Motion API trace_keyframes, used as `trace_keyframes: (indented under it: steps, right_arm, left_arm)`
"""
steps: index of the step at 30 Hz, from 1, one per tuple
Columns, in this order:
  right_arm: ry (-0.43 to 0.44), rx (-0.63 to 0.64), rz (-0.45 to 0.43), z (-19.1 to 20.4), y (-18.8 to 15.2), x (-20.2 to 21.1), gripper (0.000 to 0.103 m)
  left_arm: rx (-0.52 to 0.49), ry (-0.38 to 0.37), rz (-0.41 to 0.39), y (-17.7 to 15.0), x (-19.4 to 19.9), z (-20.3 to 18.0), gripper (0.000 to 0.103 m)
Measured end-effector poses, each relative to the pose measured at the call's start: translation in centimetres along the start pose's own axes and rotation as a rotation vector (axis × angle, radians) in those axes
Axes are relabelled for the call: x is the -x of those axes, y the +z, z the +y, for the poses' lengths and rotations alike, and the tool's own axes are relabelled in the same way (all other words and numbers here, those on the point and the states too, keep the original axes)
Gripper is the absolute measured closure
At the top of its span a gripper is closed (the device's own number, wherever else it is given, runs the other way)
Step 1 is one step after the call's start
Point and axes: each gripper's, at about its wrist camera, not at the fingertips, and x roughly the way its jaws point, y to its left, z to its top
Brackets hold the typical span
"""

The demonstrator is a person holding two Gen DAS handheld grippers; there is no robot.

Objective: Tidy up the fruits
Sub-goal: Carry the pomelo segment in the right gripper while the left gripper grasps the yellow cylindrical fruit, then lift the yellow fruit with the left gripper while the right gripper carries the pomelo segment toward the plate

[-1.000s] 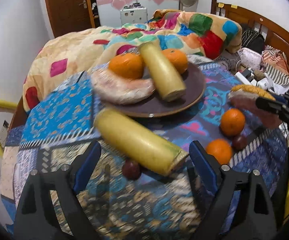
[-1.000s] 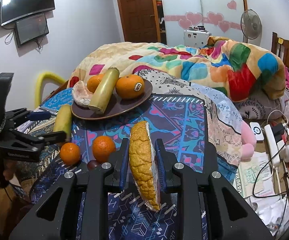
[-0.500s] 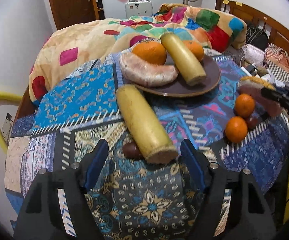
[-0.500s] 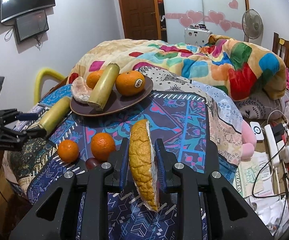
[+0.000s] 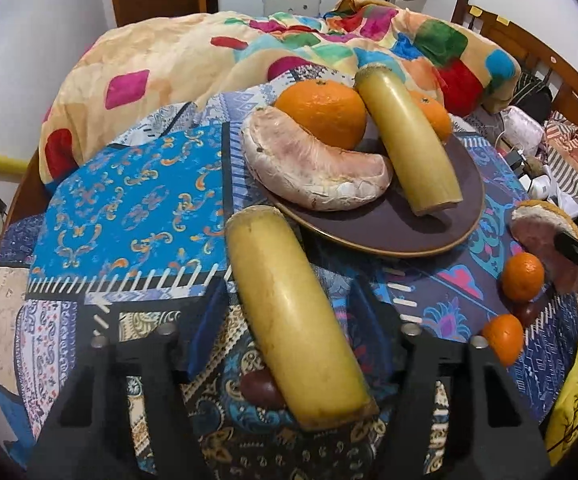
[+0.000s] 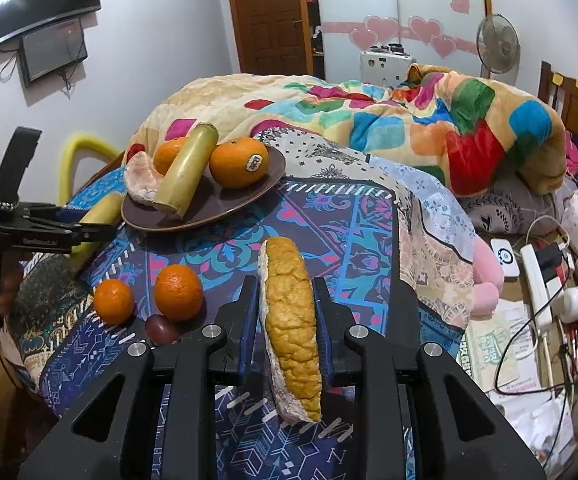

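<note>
Left wrist view: my left gripper (image 5: 289, 320) straddles the long pale-yellow cut stalk (image 5: 295, 320) lying on the patterned blue cloth of the bed (image 5: 129, 208), near its front edge; its long axis runs away from me towards the brown round plate (image 5: 429, 232); the jaws have just been closing either side, not yet pressing.

Right wrist view: my right gripper (image 6: 287, 332) is clenched on the yellow-rinded pomelo wedge (image 6: 291, 320), held upright, well apart from that plate (image 6: 225, 204).

White walls, brown door (image 6: 273, 16), fan (image 6: 497, 44), perhaps wooden headboard (image 5: 529, 52).
</note>
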Motion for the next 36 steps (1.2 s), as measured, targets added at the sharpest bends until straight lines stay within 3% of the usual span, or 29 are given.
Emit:
trace_keyframes:
  steps: [9,14,26,36]
  right_arm:
    - [-0.002,-0.014,-0.006,-0.2,0.0,0.0,0.079]
    - [0.003,-0.015,-0.014,0.3,0.3,0.1,0.081]
    - [0.025,0.013,-0.112,2.5,3.2,1.9,0.081]
    - [0.048,0.036,-0.167,4.0,6.3,0.8,0.081]
  left_arm:
    - [-0.008,0.025,-0.008,-0.1,0.1,-0.1,0.057]
    - [-0.002,0.001,-0.008,-0.7,1.1,0.1,0.063]
    - [-0.056,-0.054,-0.143,-0.1,6.7,-2.0,0.065]
    - [-0.125,-0.094,-0.217,2.8,7.8,-4.3,0.065]
